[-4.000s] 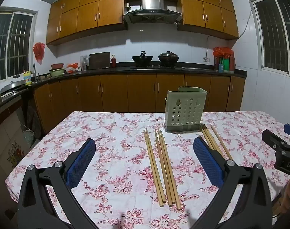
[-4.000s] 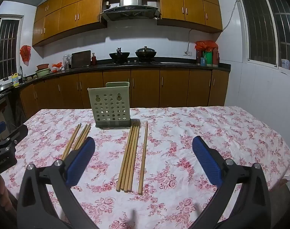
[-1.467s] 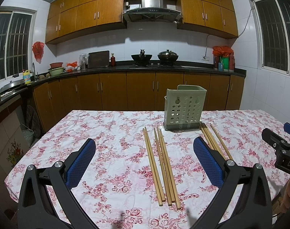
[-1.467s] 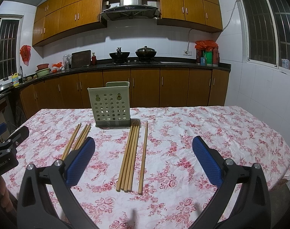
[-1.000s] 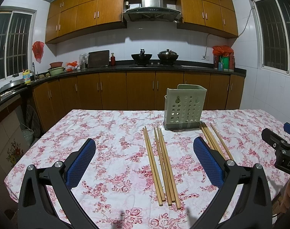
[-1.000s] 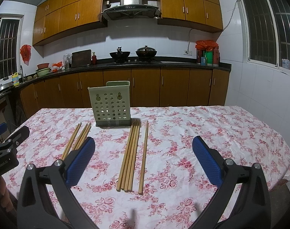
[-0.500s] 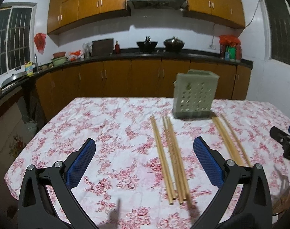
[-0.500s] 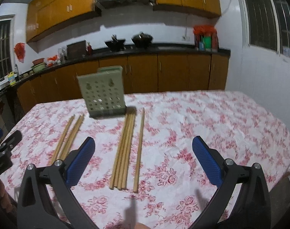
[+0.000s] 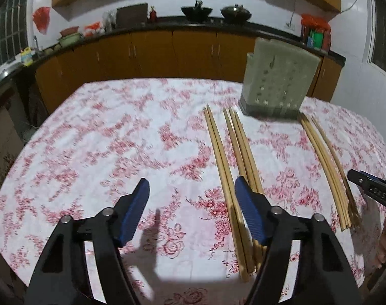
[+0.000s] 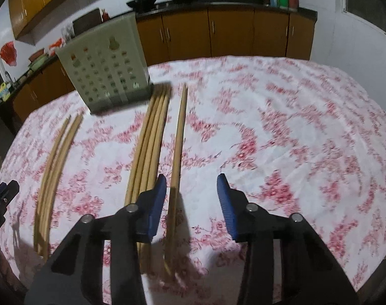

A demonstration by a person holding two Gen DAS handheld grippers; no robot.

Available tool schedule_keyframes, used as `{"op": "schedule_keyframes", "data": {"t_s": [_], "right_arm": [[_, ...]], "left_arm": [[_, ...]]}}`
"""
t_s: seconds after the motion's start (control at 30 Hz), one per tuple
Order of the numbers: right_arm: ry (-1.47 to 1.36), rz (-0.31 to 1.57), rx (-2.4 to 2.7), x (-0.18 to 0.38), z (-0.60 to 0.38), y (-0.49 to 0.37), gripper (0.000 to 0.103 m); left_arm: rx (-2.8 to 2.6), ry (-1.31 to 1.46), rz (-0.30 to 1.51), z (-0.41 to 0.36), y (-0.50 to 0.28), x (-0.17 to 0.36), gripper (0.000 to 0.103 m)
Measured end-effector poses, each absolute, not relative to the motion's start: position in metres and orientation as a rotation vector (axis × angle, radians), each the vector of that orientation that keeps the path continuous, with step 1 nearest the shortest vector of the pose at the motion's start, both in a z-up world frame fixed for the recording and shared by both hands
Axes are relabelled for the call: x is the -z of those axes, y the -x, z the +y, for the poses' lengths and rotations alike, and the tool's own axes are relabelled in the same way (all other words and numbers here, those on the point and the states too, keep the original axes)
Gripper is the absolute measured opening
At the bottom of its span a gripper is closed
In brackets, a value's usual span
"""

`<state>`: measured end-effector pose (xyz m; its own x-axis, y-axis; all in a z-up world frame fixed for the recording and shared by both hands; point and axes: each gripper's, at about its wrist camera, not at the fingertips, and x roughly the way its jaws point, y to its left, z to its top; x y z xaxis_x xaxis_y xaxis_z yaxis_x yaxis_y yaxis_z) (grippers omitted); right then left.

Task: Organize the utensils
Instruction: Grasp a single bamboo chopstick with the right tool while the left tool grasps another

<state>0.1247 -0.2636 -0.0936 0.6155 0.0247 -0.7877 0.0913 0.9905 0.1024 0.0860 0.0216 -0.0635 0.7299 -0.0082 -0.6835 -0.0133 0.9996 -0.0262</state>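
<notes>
A pale green perforated utensil holder point(image 9: 276, 81) point(image 10: 106, 73) stands upright at the far side of the table. Wooden chopsticks lie flat in front of it in two groups. In the left wrist view, one group point(image 9: 228, 167) lies under my left gripper's right finger, and the other group point(image 9: 327, 162) is to the right. My left gripper point(image 9: 191, 211) is open and empty, low over the cloth. My right gripper point(image 10: 190, 198) is open and empty, with a single chopstick point(image 10: 177, 152) between its fingers and a bundle point(image 10: 149, 142) under its left finger.
The table has a white cloth with red flowers point(image 9: 116, 139). Its front edge is close below both grippers. Wooden kitchen cabinets point(image 9: 167, 50) and a dark counter run behind it. The other gripper's tip shows at each view's edge point(image 9: 370, 190) point(image 10: 2, 193).
Both grippers have dropped and tilted down toward the chopsticks and moved forward. Both jaws have narrowed from wide open. The chopsticks and holder have not moved.
</notes>
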Motion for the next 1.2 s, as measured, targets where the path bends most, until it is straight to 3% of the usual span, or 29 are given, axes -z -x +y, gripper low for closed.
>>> {"op": "schedule_keyframes", "data": {"t_s": [0.07,0.13,0.2,0.47,0.67,0.87,0.97,1.2], "right_arm": [[-0.130,0.908,0.032,0.096,-0.262,-0.126,0.032],[-0.094,0.909,0.048,0.096,-0.260,-0.128,0.018],[-0.088,0.906,0.062,0.097,-0.262,-0.131,0.011],[-0.102,0.901,0.065,0.097,-0.268,-0.132,0.009],[-0.095,0.900,0.066,0.097,-0.268,-0.132,0.009],[-0.079,0.899,0.049,0.097,-0.263,-0.131,0.013],[-0.059,0.899,0.045,0.097,-0.261,-0.134,0.009],[-0.077,0.888,0.085,0.098,-0.273,-0.148,0.008]], "left_arm": [[0.024,0.031,0.773,0.018,-0.089,0.068,0.063],[0.041,0.029,0.786,0.015,-0.091,0.072,0.060],[0.056,0.030,0.802,0.012,-0.096,0.075,0.053],[0.094,0.021,0.858,0.006,-0.104,0.085,0.033],[0.092,0.019,0.867,0.008,-0.107,0.085,0.032],[0.089,-0.036,0.874,-0.001,-0.108,0.088,0.019],[0.080,-0.030,0.884,0.005,-0.116,0.088,0.008],[0.044,0.001,0.891,0.024,-0.135,0.088,0.008]]}}
